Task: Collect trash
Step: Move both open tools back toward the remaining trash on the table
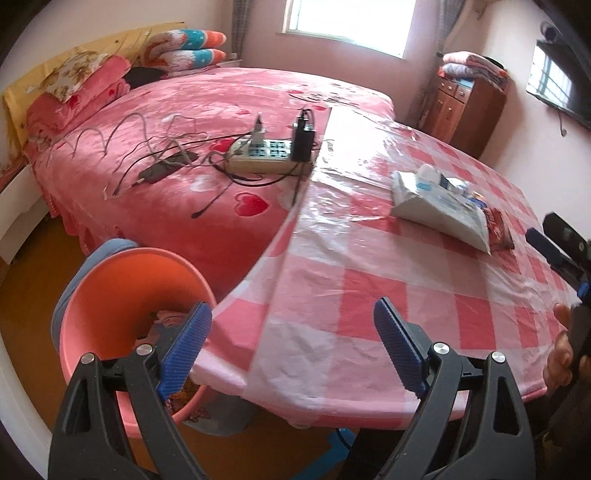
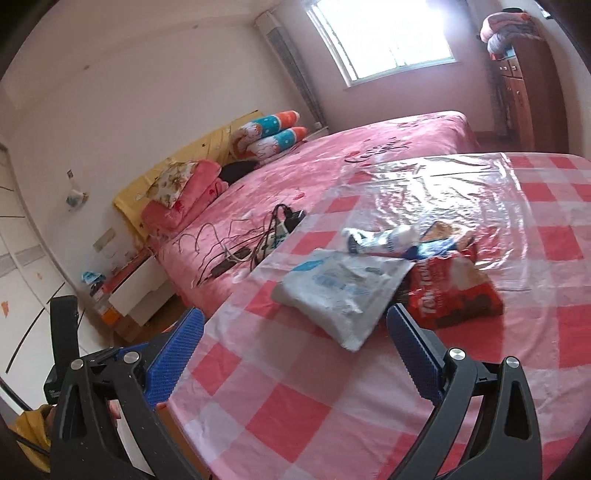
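**Trash pile staged, both tools empty**

The white plastic bag (image 2: 343, 291) overlaps the red snack packet (image 2: 458, 295) on the checked worktop (image 2: 280, 410). The pink bin (image 1: 122, 291) stands beside the worktop edge, probably for short drops. Right tool (image 2: 295, 347) points at the pile, wide open. Left tool (image 1: 293, 339) hovers level, wide open, holding nothing.

The left wrist view looks from the near edge of the table (image 1: 369, 295), low and close, toward the bed (image 1: 184, 147) and window (image 1: 351, 22). The right wrist view looks from the same edge, a bit higher. Both share the table top, the white bag (image 1: 439, 210) (image 2: 343, 291) and the bed.
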